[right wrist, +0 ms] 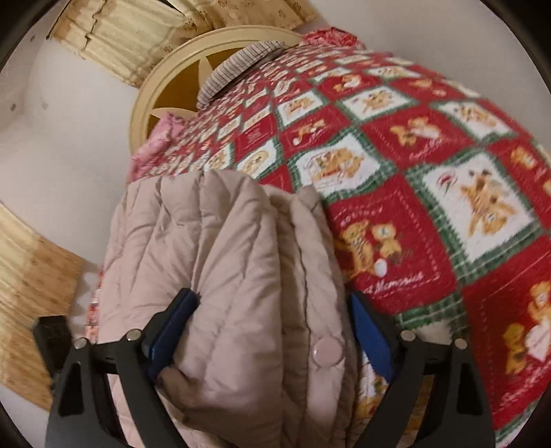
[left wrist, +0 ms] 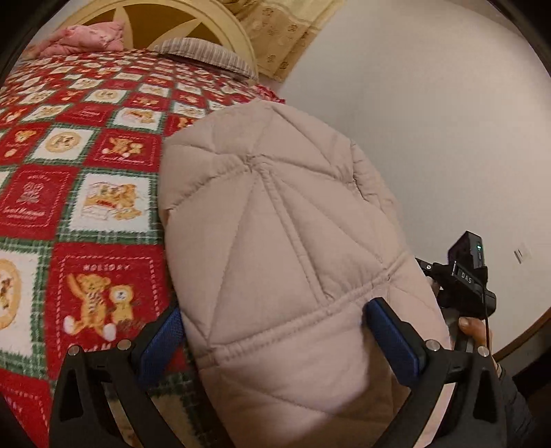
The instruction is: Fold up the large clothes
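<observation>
Jacket [left wrist: 286, 248] | bunched on blanket [left wrist: 86, 165] | between both wide-spread grippers: left gripper [left wrist: 275, 341], right gripper [right wrist: 272, 331]

You are standing in a bedroom of a home: a bed [left wrist: 86, 144] fills much of both views, spread with a red, green and white holiday blanket [right wrist: 413, 193] printed with teddy bears. At its far end you can see a cream headboard [right wrist: 165, 113] with a star cut-out, a striped pillow [left wrist: 206, 55] lying against it and a pink quilted cover [left wrist: 86, 38] bunched beside that. Pale patterned curtains [left wrist: 286, 31] hang by the plain white wall [left wrist: 430, 120], and a puffy beige coat [left wrist: 275, 224] lies on the bed's edge.
</observation>
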The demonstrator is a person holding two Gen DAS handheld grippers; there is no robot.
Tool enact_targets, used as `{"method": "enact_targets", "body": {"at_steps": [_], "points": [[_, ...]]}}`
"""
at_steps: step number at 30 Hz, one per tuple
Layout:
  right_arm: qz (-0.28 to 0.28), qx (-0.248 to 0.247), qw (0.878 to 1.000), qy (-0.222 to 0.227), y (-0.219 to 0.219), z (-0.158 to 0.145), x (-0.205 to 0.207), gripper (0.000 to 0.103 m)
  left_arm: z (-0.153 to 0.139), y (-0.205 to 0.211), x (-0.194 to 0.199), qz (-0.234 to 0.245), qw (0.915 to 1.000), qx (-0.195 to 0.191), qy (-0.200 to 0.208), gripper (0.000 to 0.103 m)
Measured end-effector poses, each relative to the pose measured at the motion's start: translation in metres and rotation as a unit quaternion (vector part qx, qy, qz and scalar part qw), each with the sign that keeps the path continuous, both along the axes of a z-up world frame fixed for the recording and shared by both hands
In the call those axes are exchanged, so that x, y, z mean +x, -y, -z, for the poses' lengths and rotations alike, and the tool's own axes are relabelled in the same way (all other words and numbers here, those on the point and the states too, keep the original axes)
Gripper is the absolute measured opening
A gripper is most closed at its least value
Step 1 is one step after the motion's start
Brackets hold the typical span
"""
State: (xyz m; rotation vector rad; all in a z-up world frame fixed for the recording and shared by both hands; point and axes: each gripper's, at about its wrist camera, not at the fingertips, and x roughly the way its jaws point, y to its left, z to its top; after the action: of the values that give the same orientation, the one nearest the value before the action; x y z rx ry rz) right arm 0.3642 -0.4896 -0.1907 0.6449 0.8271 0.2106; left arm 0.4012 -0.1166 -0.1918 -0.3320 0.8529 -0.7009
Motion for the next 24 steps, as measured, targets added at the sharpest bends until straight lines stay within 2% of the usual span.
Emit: {"method": "enact_targets", "body": {"at_steps": [2, 5, 6, 7, 9, 11, 13, 14, 16, 19, 24], "points": [[-0.007, 0.022, 1.0, -0.001, 0.004, 0.004, 0.003, 0.09, 0.004, -0.001, 0.002, 0.012, 0.9999, -0.005, -0.006, 0.102], [-0.02, 0.048, 0.999, 0.003, 0.008, 0.01, 0.008, 0.091, 0.014, -0.003, 0.005, 0.026, 0.9983, -0.034, -0.04, 0.102], [-0.026, 0.051, 0.998, 0.007, 0.004, 0.009, 0.009, 0.087, 0.016, -0.004, 0.005, 0.027, 0.9979, -0.04, -0.044, 0.102], [-0.044, 0.065, 0.997, 0.006, 0.001, 0.01, 0.012, 0.077, 0.015, -0.002, 0.003, 0.028, 0.9979, -0.039, -0.043, 0.102], [-0.057, 0.083, 0.995, -0.006, 0.002, 0.012, 0.015, 0.071, 0.008, -0.001, -0.007, 0.029, 0.9987, -0.032, -0.026, 0.095], [-0.068, 0.101, 0.993, -0.001, -0.004, 0.009, 0.013, 0.057, -0.004, -0.004, -0.018, 0.03, 0.9993, -0.024, -0.007, 0.074], [-0.067, 0.113, 0.991, 0.016, -0.007, 0.003, 0.006, 0.04, -0.015, -0.009, -0.029, 0.029, 0.9994, -0.021, 0.004, 0.059], [-0.065, 0.115, 0.991, 0.021, -0.009, 0.001, 0.003, 0.038, -0.022, -0.016, -0.036, 0.029, 0.9992, -0.025, 0.009, 0.054], [-0.066, 0.124, 0.99, 0.033, -0.016, -0.007, -0.006, 0.031, -0.043, -0.033, -0.058, 0.024, 0.999, -0.01, 0.036, 0.051], [-0.08, 0.123, 0.988, 0.051, -0.039, -0.025, -0.013, 0.028, -0.064, -0.052, -0.085, 0.013, 0.9981, 0.003, 0.059, 0.049], [-0.117, 0.139, 0.98, 0.079, -0.092, -0.052, 0.003, 0.026, -0.094, -0.112, -0.119, -0.027, 0.9965, 0.029, 0.074, 0.048]]}}
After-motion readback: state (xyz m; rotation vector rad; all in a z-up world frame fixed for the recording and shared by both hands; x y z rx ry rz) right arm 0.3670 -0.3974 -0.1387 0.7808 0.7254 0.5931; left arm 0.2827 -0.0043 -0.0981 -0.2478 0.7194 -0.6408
